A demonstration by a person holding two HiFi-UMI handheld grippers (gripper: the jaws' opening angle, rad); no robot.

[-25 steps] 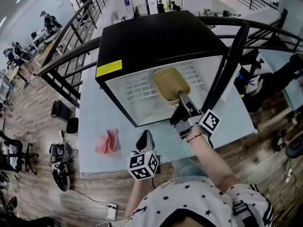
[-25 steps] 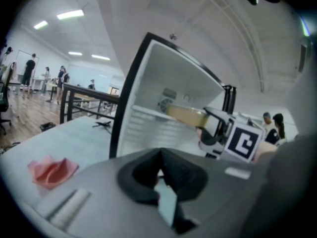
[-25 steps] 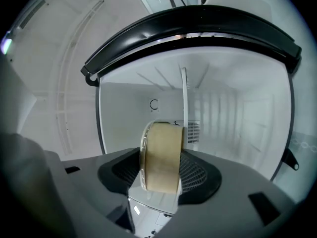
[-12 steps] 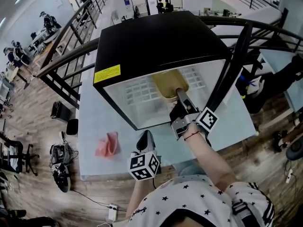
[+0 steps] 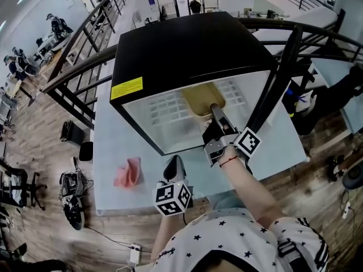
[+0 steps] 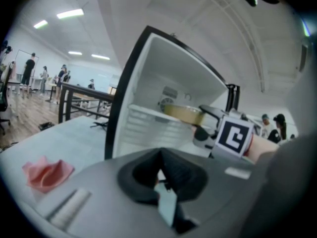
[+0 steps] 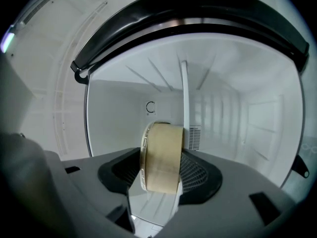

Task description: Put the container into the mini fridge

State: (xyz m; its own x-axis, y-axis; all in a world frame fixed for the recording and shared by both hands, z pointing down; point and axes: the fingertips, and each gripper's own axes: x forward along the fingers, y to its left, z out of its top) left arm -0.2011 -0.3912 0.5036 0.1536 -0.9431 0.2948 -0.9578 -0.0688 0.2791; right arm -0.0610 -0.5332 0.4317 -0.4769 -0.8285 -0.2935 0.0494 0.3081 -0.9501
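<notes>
While right tongs [image 5: 215, 113] clamp container [image 5: 203, 98], container inside mini fridge [image 5: 187, 44].

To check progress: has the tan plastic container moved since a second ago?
Yes, slightly. The tan plastic container, in the right hand-held gripper, went deeper into the black mini fridge: its far rim now hides under the top front edge.

The right gripper [image 5: 215, 113] is reaching forward on an outstretched arm [image 5: 252, 183], its jaws clamping a container [image 5: 203, 97]. The left gripper [image 5: 174, 162] is sitting close to the body, jaws pressed together.
</notes>
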